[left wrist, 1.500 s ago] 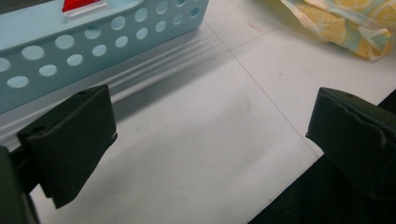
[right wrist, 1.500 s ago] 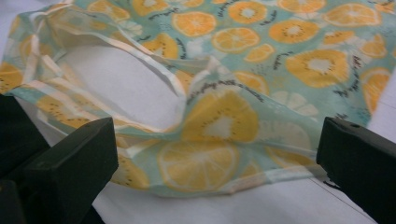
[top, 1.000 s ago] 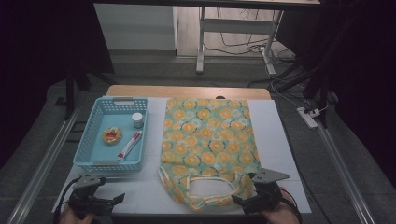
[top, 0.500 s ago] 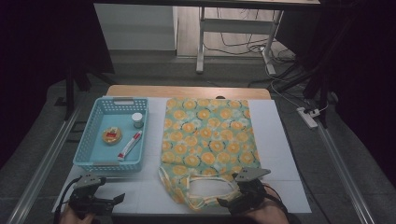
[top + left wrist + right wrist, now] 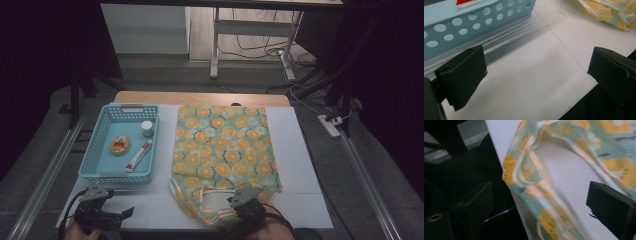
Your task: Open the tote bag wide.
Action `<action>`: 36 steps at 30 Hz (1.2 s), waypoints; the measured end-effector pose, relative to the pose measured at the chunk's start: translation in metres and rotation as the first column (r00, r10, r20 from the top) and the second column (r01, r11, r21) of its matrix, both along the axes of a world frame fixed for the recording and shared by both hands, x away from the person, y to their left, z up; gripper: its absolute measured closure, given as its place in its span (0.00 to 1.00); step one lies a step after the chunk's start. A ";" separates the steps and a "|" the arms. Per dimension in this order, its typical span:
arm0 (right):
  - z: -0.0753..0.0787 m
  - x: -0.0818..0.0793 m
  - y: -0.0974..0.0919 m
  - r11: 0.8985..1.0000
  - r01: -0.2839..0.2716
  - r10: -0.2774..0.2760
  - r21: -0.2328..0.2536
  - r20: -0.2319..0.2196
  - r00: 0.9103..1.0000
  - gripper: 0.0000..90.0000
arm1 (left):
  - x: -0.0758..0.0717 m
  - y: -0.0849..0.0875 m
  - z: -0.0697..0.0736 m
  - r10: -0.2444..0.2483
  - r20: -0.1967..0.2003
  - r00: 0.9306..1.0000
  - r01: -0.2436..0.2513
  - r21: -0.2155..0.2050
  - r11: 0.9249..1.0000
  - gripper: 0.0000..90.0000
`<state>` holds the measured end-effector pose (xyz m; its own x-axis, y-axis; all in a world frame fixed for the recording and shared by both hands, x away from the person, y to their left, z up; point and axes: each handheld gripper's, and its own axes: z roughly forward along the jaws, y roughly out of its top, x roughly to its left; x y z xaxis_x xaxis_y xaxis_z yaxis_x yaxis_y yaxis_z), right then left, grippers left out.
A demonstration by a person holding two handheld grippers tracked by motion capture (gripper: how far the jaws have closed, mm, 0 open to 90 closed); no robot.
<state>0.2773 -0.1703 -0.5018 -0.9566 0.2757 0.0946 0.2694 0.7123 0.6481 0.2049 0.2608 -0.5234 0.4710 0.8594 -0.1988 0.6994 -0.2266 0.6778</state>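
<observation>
Surroundings: dim room, grey floor and desk legs behind; a white worktop (image 5: 300, 150) is lit from above.
Task's thing: a flower-printed cloth bag (image 5: 222, 150) is laid flat at the middle of the worktop, its mouth and handles (image 5: 212, 205) turned toward the person, apparently so the opening can be reached first.
Right gripper (image 5: 240, 204): it is held over the bag's handles at the near edge; its fingers (image 5: 610, 206) have just been closing a little, yet are seen wide apart in the right gripper view, a handle strap lying between them and not pinched.
Left gripper (image 5: 122, 214): it is kept low by the near left corner, just in front of the basket; its fingers (image 5: 464, 75) stand wide apart over bare worktop, nothing held.
Basket (image 5: 92, 160): a light blue one is set left of the bag, near but apart.
Contents: a small white jar (image 5: 147, 128), a round tin (image 5: 119, 145) and a red-and-white tube (image 5: 138, 156) are lying in it, probably waiting to be bagged.
</observation>
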 end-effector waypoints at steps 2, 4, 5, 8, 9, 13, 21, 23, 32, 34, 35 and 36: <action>-0.002 0.000 0.003 1.000 -0.012 0.012 -0.023 0.001 1.000 0.18 | 0.000 0.000 0.000 -0.002 -0.002 1.000 0.002 0.002 1.000 0.02; -0.003 -0.001 0.003 0.999 -0.019 0.019 -0.031 0.003 1.000 0.22 | 0.000 0.000 0.000 -0.002 -0.001 1.000 0.002 0.003 1.000 0.02; -0.003 -0.001 0.004 0.999 -0.025 0.025 -0.041 0.006 1.000 0.27 | 0.000 -0.001 0.000 -0.003 -0.001 1.000 0.003 0.003 1.000 0.02; -0.002 0.000 0.005 0.998 -0.042 0.043 -0.056 0.010 0.999 0.41 | 0.001 -0.001 0.000 -0.006 -0.002 1.000 0.006 0.007 1.000 0.03; -0.002 0.000 0.005 0.997 -0.048 0.049 -0.058 0.011 0.999 0.46 | 0.001 -0.001 0.000 -0.007 -0.003 1.000 0.007 0.009 1.000 0.03; 0.000 0.000 0.004 0.994 -0.084 0.084 -0.064 0.001 0.996 0.71 | 0.001 -0.002 0.000 -0.011 -0.005 1.000 0.011 0.013 1.000 0.03; 0.015 0.005 0.000 0.998 -0.069 0.069 -0.010 0.017 0.997 0.86 | 0.003 -0.003 0.000 -0.014 -0.007 1.000 0.014 0.017 1.000 0.03; 0.020 0.007 -0.002 0.998 -0.058 0.058 0.005 0.014 0.998 0.90 | 0.003 -0.003 0.000 -0.014 -0.008 1.000 0.014 0.017 1.000 0.03; 0.040 0.028 -0.007 0.998 -0.009 0.008 0.062 0.016 1.000 0.98 | 0.004 -0.003 0.000 -0.017 -0.008 1.000 0.017 0.014 1.000 0.03; 0.042 0.036 -0.007 0.998 -0.001 0.000 0.060 0.024 1.000 0.98 | 0.004 -0.003 0.000 -0.017 -0.008 1.000 0.017 0.014 1.000 0.03; 0.042 0.040 -0.007 0.998 0.005 -0.006 0.059 0.026 1.000 0.98 | 0.004 -0.003 0.000 -0.017 -0.007 1.000 0.017 0.014 1.000 0.03; 0.043 0.044 -0.007 0.998 0.013 -0.014 0.059 0.027 1.000 0.98 | 0.004 -0.003 0.000 -0.017 -0.007 1.000 0.018 0.014 1.000 0.03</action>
<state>0.3217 -0.1769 -0.4592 -0.9552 0.2836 0.0844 0.2603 0.6694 0.6958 0.2094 0.2579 -0.5237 0.4847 0.8538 -0.1901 0.7001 -0.2483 0.6695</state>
